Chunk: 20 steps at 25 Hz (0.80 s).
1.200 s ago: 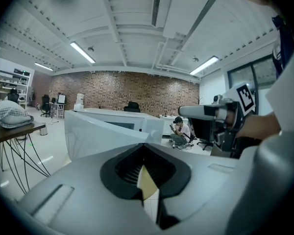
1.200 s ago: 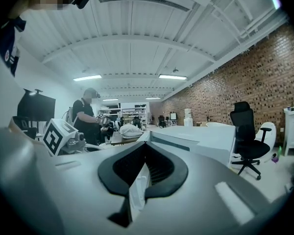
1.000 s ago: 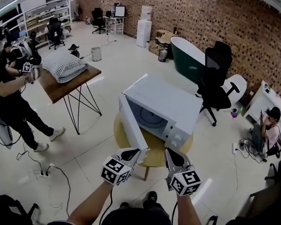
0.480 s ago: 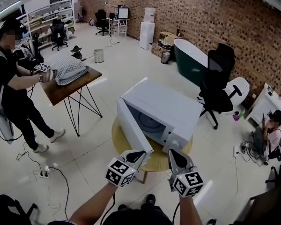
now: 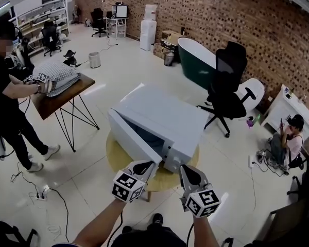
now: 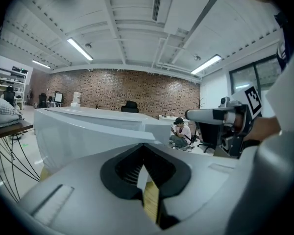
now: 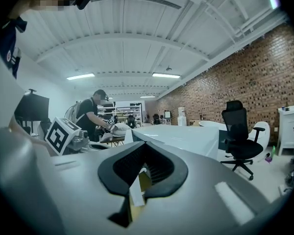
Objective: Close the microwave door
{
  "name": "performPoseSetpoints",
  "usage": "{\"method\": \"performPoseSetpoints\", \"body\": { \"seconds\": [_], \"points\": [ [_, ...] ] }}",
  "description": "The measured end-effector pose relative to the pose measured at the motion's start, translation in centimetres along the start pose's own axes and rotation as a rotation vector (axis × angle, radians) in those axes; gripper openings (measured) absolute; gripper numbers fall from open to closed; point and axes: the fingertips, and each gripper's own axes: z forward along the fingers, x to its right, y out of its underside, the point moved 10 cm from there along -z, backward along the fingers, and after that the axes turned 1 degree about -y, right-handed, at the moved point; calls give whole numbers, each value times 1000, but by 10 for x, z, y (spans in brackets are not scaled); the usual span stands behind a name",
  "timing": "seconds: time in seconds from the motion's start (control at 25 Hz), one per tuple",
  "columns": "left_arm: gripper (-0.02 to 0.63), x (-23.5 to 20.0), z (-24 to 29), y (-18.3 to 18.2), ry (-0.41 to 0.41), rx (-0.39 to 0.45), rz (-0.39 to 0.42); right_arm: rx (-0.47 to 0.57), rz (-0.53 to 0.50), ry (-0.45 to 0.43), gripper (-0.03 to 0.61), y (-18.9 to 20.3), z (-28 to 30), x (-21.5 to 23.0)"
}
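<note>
A white microwave (image 5: 167,112) sits on a round wooden table (image 5: 117,156). Its door (image 5: 131,138) stands only narrowly ajar, with a dark slit of the inside showing along it. My left gripper (image 5: 146,164) is shut and empty, its tip against the door's lower free corner. My right gripper (image 5: 187,170) is also shut and empty, just in front of the microwave's control-panel corner. From the left gripper view, the microwave (image 6: 88,126) fills the space beyond the left gripper (image 6: 146,168). The right gripper view shows the microwave's top (image 7: 186,136) beyond the right gripper (image 7: 137,180).
A person (image 5: 5,86) with grippers stands at a wooden side table (image 5: 56,99) bearing a pillow (image 5: 59,73), far left. A black office chair (image 5: 226,86) and a green tub (image 5: 193,60) are behind the microwave. Another person (image 5: 291,138) sits at right. Cables (image 5: 36,189) lie on the floor.
The microwave door has swung from wide open to nearly shut, with my left gripper following its free edge. The right gripper stayed close to the front corner.
</note>
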Motion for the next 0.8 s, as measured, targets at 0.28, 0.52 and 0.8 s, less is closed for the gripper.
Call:
{"method": "performPoseSetpoints", "body": {
  "seconds": [0.28,0.52,0.8],
  "points": [
    [3,-1,38,-12,-4,6,3,-10,0,16,2,-1,-1,31],
    [3,-5,60,-17,-38,30,-10,-21,11,23,2,-1,-1,53],
    [5,-1,65,-19,-79,28,8,-12,18,-1,2,-4,10,64]
  ]
}}
